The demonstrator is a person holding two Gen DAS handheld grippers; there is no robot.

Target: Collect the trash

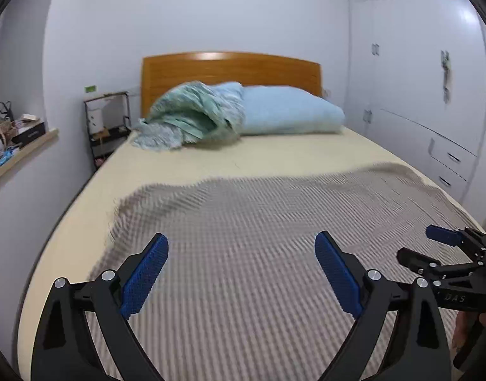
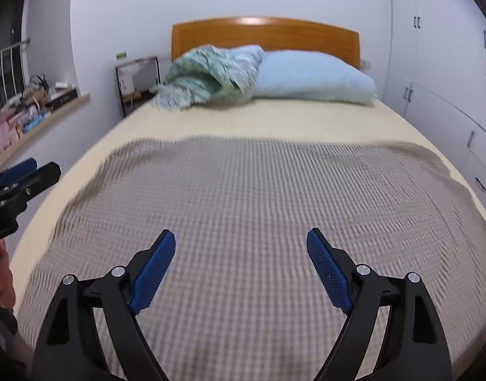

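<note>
No trash shows on the bed in either view. My left gripper [image 1: 241, 247] is open and empty above the foot of the bed, over a grey waffle blanket [image 1: 259, 238]. My right gripper [image 2: 241, 243] is open and empty over the same blanket [image 2: 243, 190]. The right gripper also shows at the right edge of the left wrist view [image 1: 433, 247]. The left gripper shows at the left edge of the right wrist view [image 2: 23, 174]. Both point toward the headboard.
A cream sheet [image 1: 274, 155] covers the bed. A blue pillow [image 1: 290, 111] and a crumpled green quilt [image 1: 192, 117] lie by the wooden headboard [image 1: 230, 66]. A black bedside rack [image 1: 108, 123] stands left. A cluttered window ledge [image 1: 17, 139] is far left. White wardrobes [image 1: 433, 95] line the right.
</note>
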